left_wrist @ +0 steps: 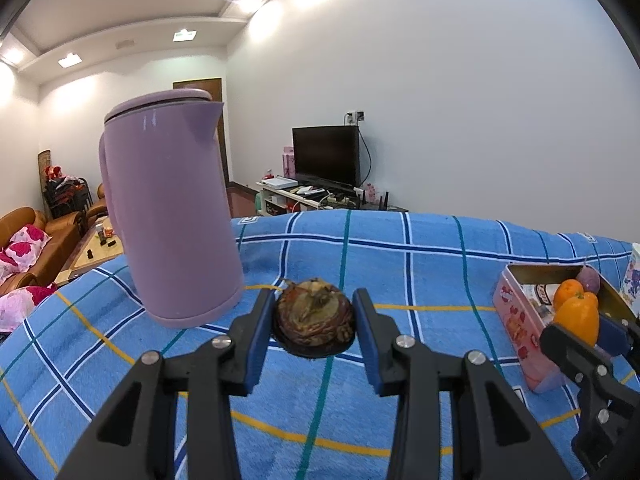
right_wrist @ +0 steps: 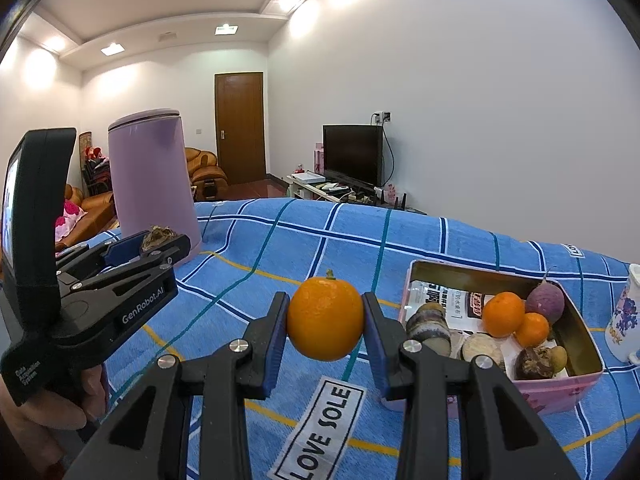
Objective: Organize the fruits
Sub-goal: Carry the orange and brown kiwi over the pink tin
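My left gripper (left_wrist: 314,316) is shut on a dark brown wrinkled fruit (left_wrist: 314,312) and holds it just above the blue checked cloth (left_wrist: 420,264). My right gripper (right_wrist: 325,320) is shut on an orange (right_wrist: 325,318) held above the cloth, left of the pink tin (right_wrist: 576,390). The tin holds two small oranges (right_wrist: 503,314), a purple round fruit (right_wrist: 545,300) and several brown pieces (right_wrist: 534,362). In the left wrist view the tin (left_wrist: 516,312) sits at the right, with the right gripper (left_wrist: 580,330) and its orange (left_wrist: 578,318) in front of it. In the right wrist view the left gripper (right_wrist: 160,242) is at the left.
A tall purple kettle (left_wrist: 168,220) stands on the cloth just left of my left gripper; it also shows in the right wrist view (right_wrist: 154,180). A white patterned mug (right_wrist: 626,316) stands right of the tin. A "LOVE SOLE" label (right_wrist: 320,432) lies on the cloth.
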`<state>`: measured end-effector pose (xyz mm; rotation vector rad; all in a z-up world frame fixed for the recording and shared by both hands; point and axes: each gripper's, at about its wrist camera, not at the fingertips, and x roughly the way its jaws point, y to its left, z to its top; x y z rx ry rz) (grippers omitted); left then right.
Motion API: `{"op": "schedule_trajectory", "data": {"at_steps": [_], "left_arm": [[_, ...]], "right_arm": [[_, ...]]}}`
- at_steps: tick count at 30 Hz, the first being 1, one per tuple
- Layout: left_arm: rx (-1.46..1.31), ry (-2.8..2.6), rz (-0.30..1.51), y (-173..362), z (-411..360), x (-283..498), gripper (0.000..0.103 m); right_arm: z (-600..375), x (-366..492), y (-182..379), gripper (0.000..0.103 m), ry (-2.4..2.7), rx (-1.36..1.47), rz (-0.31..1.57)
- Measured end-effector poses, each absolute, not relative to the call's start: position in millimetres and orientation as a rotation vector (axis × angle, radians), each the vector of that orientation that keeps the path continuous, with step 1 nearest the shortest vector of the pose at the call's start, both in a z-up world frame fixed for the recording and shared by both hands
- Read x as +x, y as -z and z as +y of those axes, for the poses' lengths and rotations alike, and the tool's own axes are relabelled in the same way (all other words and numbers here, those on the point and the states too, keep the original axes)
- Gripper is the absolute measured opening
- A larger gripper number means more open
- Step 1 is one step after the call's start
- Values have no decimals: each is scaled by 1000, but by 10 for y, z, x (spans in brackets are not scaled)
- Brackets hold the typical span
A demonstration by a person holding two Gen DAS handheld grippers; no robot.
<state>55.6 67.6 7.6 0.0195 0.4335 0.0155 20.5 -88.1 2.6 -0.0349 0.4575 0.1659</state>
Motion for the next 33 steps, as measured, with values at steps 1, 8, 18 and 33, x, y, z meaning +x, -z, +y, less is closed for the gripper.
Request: {"op": "schedule_trajectory", "data": {"at_steps": [1, 8, 18, 33], "left_arm": [[20, -15, 434, -76, 666, 547, 42], [28, -7, 445, -75, 564, 498, 42], [43, 10, 451, -71, 380, 416, 42], [47, 61, 467, -64, -7, 305, 42]], "right_arm": [[-888, 199, -26, 38, -166, -36, 458], [-973, 138, -33, 38, -164, -45, 461], [-1116, 64, -49, 38, -163, -53, 463], [-1365, -59, -73, 38, -143, -79, 454]]}}
